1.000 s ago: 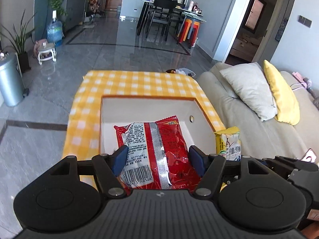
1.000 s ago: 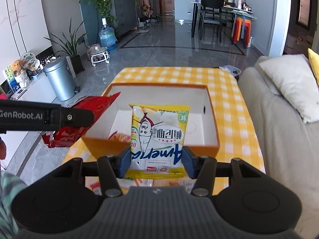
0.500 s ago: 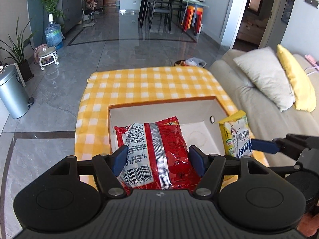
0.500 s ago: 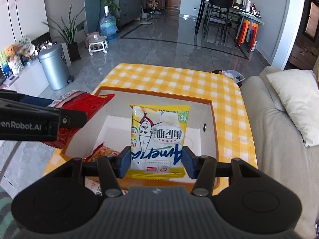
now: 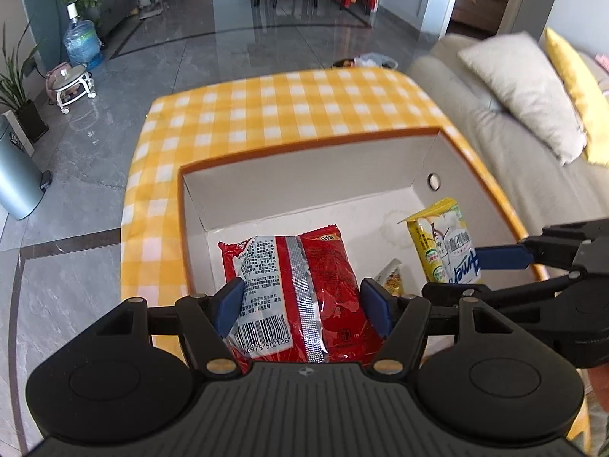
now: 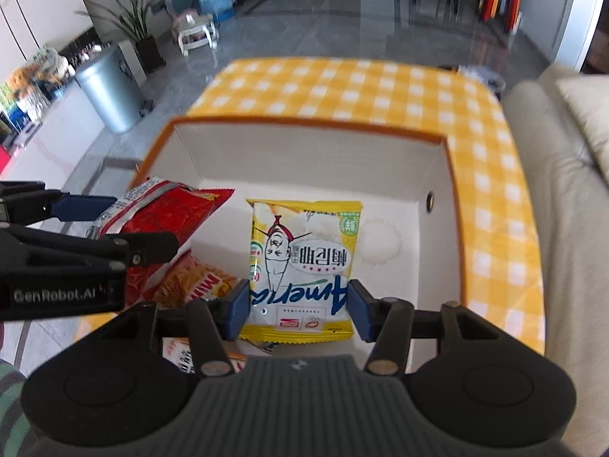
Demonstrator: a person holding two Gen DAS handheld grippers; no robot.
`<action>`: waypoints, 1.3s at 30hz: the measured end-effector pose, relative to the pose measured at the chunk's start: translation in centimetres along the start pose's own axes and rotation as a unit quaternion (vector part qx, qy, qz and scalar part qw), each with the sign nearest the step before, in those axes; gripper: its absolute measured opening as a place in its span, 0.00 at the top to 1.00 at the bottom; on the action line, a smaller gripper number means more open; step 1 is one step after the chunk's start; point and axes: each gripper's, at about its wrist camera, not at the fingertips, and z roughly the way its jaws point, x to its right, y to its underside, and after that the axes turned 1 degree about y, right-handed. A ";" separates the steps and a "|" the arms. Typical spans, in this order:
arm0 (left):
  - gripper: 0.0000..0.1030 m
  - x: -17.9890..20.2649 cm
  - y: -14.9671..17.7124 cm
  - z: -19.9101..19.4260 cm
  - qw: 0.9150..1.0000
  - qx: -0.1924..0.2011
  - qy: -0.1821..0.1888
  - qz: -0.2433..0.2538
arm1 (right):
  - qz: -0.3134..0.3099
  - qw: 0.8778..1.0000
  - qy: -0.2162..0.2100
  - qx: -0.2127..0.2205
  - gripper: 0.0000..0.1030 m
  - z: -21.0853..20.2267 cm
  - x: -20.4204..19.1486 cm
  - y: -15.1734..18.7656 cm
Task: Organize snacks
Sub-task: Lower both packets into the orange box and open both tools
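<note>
My left gripper (image 5: 300, 306) is shut on a red snack bag (image 5: 300, 285) with a barcode and a silver seam, held over the left part of an orange box with a white inside (image 5: 304, 182). My right gripper (image 6: 298, 310) is shut on a yellow and white chips bag (image 6: 300, 262), held over the middle of the same box (image 6: 304, 156). Each gripper shows in the other's view: the right one with the yellow bag (image 5: 445, 251), the left one with the red bag (image 6: 163, 205). An orange snack pack (image 6: 194, 282) lies on the box floor between them.
The box stands on a table with a yellow checked cloth (image 5: 289, 106). A beige sofa (image 5: 506, 106) with a grey pillow and a yellow one runs along the right side. A metal bin (image 6: 110, 91) stands on the grey floor at the left. More packets (image 6: 182, 354) lie at the near edge.
Both grippers have moved forward and down over the box with their bags, and now tilt more steeply into it. The grips have not changed.
</note>
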 end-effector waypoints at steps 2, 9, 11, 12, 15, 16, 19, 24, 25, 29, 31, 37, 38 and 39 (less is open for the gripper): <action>0.26 0.2 -0.2 1.1 1.000 -0.013 -0.006 0.007 | -0.004 1.000 0.010 -0.011 0.49 1.2 0.1 -0.3; 0.26 1.4 -0.1 3.9 0.996 -0.047 -0.047 0.054 | -0.022 0.996 0.048 -0.068 0.49 5.0 0.3 -0.7; 0.26 1.5 -0.2 4.5 0.996 -0.052 -0.052 0.058 | -0.031 0.995 0.052 -0.080 0.49 5.7 0.3 -0.6; 0.26 1.6 -0.2 4.7 0.995 -0.055 -0.054 0.060 | -0.033 0.994 0.054 -0.085 0.49 6.0 0.2 -0.6; 0.26 1.9 -0.2 5.0 0.994 -0.060 -0.057 0.065 | -0.039 0.993 0.061 -0.098 0.49 6.8 0.2 -0.3; 0.26 2.0 -0.1 5.1 0.994 -0.061 -0.058 0.067 | -0.041 0.992 0.063 -0.100 0.49 6.9 0.2 -0.3; 0.26 2.1 0.0 5.3 0.994 -0.063 -0.059 0.069 | -0.041 0.991 0.064 -0.106 0.49 7.3 0.1 -0.1; 0.26 2.1 0.1 5.7 0.993 -0.069 -0.064 0.070 | -0.047 0.990 0.070 -0.115 0.49 7.4 -0.1 0.2; 0.26 2.1 0.1 5.7 0.993 -0.069 -0.064 0.070 | -0.047 0.990 0.070 -0.115 0.49 7.4 -0.1 0.2; 0.25 2.2 0.1 5.7 0.993 -0.070 -0.062 0.074 | -0.047 0.990 0.071 -0.114 0.49 7.2 0.0 0.0; 0.22 2.2 0.1 5.6 0.993 -0.069 -0.066 0.073 | -0.048 0.990 0.072 -0.113 0.49 7.2 0.0 0.0; 0.21 2.1 0.0 4.7 0.993 -0.061 -0.067 0.073 | -0.048 0.990 0.082 -0.106 0.42 6.4 0.0 -0.1; 0.21 2.1 0.0 4.4 0.993 -0.058 -0.067 0.072 | -0.049 0.990 0.086 -0.105 0.41 6.2 -0.1 -0.1; 0.21 2.1 0.0 4.1 0.994 -0.054 -0.068 0.071 | -0.050 0.990 0.087 -0.103 0.41 6.1 -0.1 -0.1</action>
